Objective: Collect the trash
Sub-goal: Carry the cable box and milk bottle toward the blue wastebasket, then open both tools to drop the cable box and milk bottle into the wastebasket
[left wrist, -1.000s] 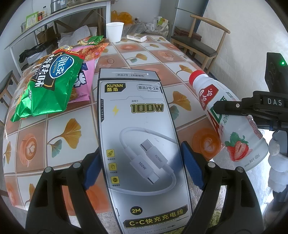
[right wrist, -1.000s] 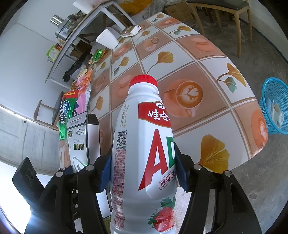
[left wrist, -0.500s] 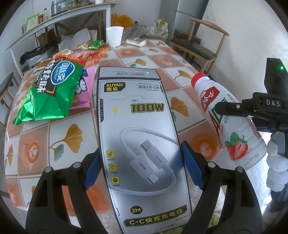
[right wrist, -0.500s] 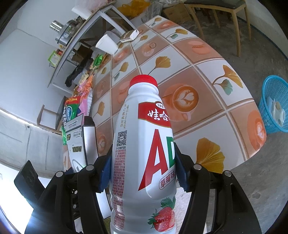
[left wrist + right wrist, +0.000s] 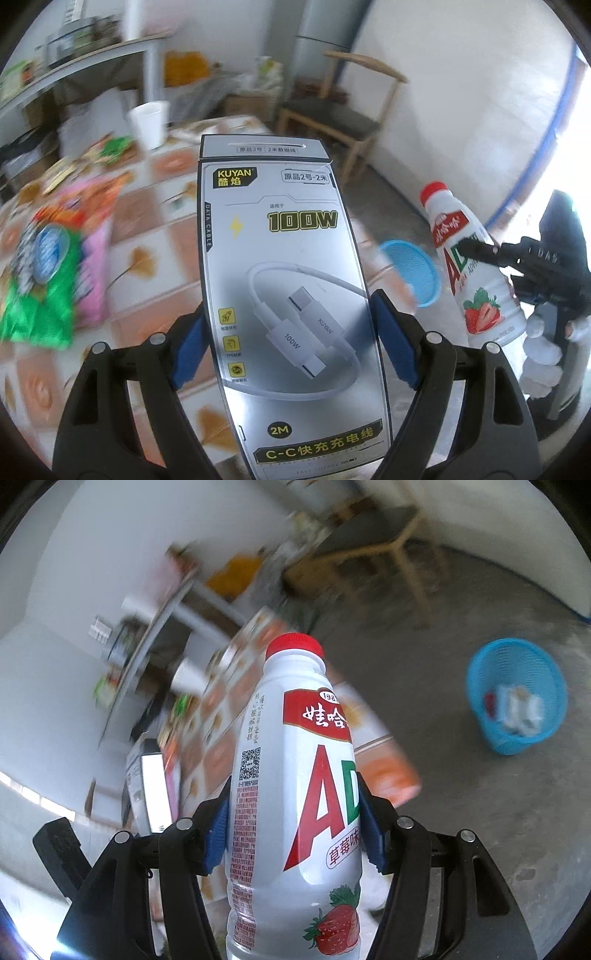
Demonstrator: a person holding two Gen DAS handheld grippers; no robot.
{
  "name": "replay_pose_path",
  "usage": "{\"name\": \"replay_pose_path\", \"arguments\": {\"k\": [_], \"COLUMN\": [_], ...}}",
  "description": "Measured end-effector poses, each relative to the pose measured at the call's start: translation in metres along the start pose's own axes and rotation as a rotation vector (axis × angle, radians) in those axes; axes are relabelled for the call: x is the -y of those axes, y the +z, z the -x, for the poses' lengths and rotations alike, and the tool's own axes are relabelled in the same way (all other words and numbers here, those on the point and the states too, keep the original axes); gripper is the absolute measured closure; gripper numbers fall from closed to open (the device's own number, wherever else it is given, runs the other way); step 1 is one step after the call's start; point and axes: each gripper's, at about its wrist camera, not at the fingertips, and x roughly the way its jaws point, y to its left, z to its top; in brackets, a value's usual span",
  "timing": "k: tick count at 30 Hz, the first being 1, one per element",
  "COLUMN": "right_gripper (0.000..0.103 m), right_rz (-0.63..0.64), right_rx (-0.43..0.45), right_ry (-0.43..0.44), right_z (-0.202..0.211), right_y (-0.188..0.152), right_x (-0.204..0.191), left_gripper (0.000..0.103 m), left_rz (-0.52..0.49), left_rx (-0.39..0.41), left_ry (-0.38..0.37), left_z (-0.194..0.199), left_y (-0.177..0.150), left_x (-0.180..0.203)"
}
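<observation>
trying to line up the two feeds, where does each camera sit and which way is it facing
Left wrist: on the left gripper, looking along its fingers at the held cable box, table and chair; the right gripper and gloved hand show at right.
Right wrist: on the right gripper, looking past the held bottle to floor and blue basket.
Shared: bottle, basket, cable box, table.
</observation>
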Motion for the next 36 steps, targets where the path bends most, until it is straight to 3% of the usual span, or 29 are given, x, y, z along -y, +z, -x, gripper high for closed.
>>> {"name": "replay_pose_path", "arguments": {"k": [5, 10, 18, 22, 25, 30, 32, 36], "right_gripper": [0.045, 0.045, 0.045, 0.044, 0.043, 0.039, 0.039, 0.039], "right_rz": [-0.152, -0.305, -0.481, -0.548, -0.578, -0.623, -0.647, -0.662], "right_rx": [0.107, 0.133, 0.118, 0.113, 0.1, 0.09, 0.095, 0.124], "right_ry": [-0.066, -0.08, -0.059, -0.05, -0.057, -0.161, -0.214, -0.229], "right_z": [0.048, 0.06, 0.03, 0.007, -0.022, -0.068, -0.071, -0.064], "right_y": [0.01, 0.012, 0.035, 0.059, 0.087, 0.103, 0.097, 0.076], "right_x": [0.071, 0.137, 0.218, 0.259, 0.299, 0.366, 0.376, 0.386], "left_gripper": [0.025, 0.025, 0.025, 0.024, 0.018, 0.017, 0.017, 0.017], "left_rz": [-0.086, -0.137, -0.185, -0.17, -0.17, -0.14, -0.125, -0.163], "left_rx": [-0.063, -0.199, -0.373, -0.42, -0.434, -0.469, -0.472, -0.436], "left_ry": [-0.136, -0.229, -0.268, -0.296, -0.317, -0.277, -0.28, -0.299], "left_z": [-0.039, -0.108, -0.222, -0.279, -0.321, -0.37, -0.369, -0.349], "left_y": [0.043, 0.075, 0.101, 0.119, 0.13, 0.125, 0.119, 0.117], "left_x": [0.056, 0.116, 0.2, 0.242, 0.269, 0.286, 0.281, 0.268]}}
